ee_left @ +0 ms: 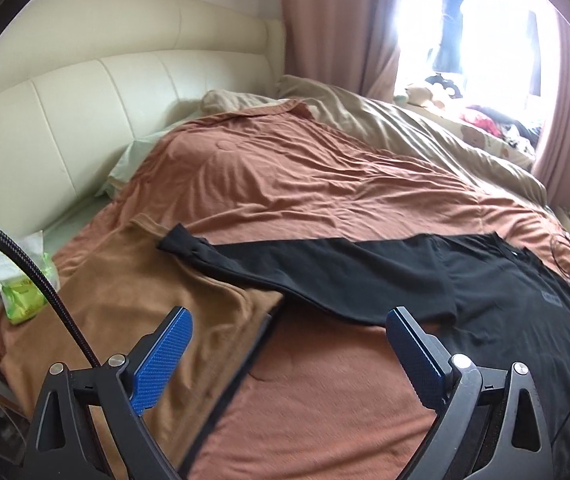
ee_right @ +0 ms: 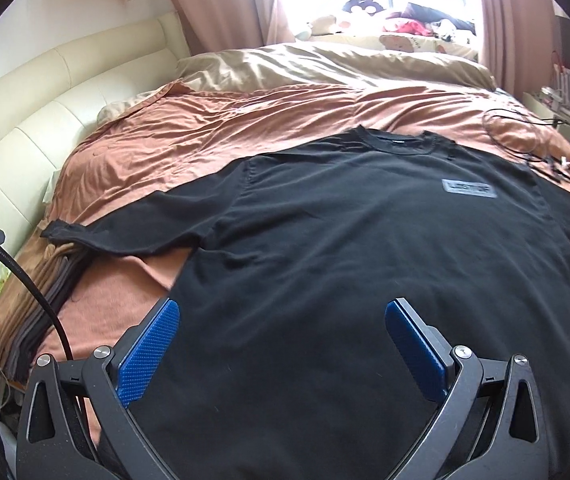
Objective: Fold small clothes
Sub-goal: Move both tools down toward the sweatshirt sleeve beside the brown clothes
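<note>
A black T-shirt (ee_right: pixel 365 240) lies spread flat, front up, on the rust-brown bed cover (ee_right: pixel 189 136), collar away from me, with a grey chest label (ee_right: pixel 467 187). Its left sleeve (ee_left: pixel 245 268) stretches out over a stack of folded brown clothes (ee_left: pixel 133 292). My left gripper (ee_left: pixel 289 320) is open and empty, hovering above the cover between that stack and the sleeve. My right gripper (ee_right: pixel 283 312) is open and empty above the shirt's lower body.
A cream padded headboard (ee_left: pixel 85 100) runs along the left. A beige duvet (ee_right: pixel 325 64) lies bunched at the far side. Black cables (ee_right: pixel 525 148) lie on the cover right of the collar. A green tissue pack (ee_left: pixel 21 292) sits at the left edge.
</note>
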The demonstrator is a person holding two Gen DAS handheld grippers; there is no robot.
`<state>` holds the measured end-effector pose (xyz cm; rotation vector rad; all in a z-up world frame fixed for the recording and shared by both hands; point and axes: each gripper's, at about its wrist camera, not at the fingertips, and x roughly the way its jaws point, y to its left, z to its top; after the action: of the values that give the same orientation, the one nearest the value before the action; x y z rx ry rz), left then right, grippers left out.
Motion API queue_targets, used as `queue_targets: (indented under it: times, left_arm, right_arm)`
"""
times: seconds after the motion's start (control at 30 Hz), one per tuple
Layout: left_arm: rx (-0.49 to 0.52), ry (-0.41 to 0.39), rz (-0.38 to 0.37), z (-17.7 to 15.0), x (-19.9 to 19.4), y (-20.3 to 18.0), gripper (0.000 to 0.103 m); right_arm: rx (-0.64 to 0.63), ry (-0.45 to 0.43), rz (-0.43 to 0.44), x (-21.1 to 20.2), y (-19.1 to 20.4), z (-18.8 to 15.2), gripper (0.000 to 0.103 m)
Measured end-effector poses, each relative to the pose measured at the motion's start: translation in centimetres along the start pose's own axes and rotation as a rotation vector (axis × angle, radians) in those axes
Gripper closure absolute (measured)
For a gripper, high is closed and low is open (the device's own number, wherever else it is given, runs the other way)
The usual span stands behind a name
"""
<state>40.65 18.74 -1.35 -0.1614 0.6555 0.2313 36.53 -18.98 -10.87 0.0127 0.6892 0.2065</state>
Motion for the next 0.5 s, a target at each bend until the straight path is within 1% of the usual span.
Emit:
queue_targets:
  times: [0.03,0.07,0.13,0.23,0.33,0.4,0.5]
  left_arm:
    - [-0.025,0.011,-0.007,0.5,0.5,0.9,0.005]
    - [-0.049,0.019,-0.014,1.0,0.8,1.7,0.005]
    - [-0.092,0.018,-0.004,1.9,1.5,3.1,0.009]
    - [-0.129,0.022,0.023,2.9,2.7,4.7,0.015]
    - [-0.180,0.045,0.019,3.6,4.3,6.1,0.021]
    - [-0.219,0.059,0.023,3.9,5.3,6.9,0.023]
    - [-0.267,0.074,0.055,4.2,6.8,7.9,0.029]
  right_arm:
    - [0.001,0.005,0.002,0.6,0.2,0.2,0.008]
    - [-0.002,0.012,-0.004,1.0,0.2,0.3,0.010]
    - [-0.016,0.032,-0.002,2.3,0.8,0.7,0.019]
    - [-0.024,0.050,0.024,4.3,1.6,1.4,0.024]
    - [-0.016,0.067,0.052,5.9,1.9,2.3,0.031]
    - [-0.005,0.081,0.075,7.3,2.0,2.8,0.034]
    - [0.016,0.103,0.097,9.0,1.7,3.5,0.042]
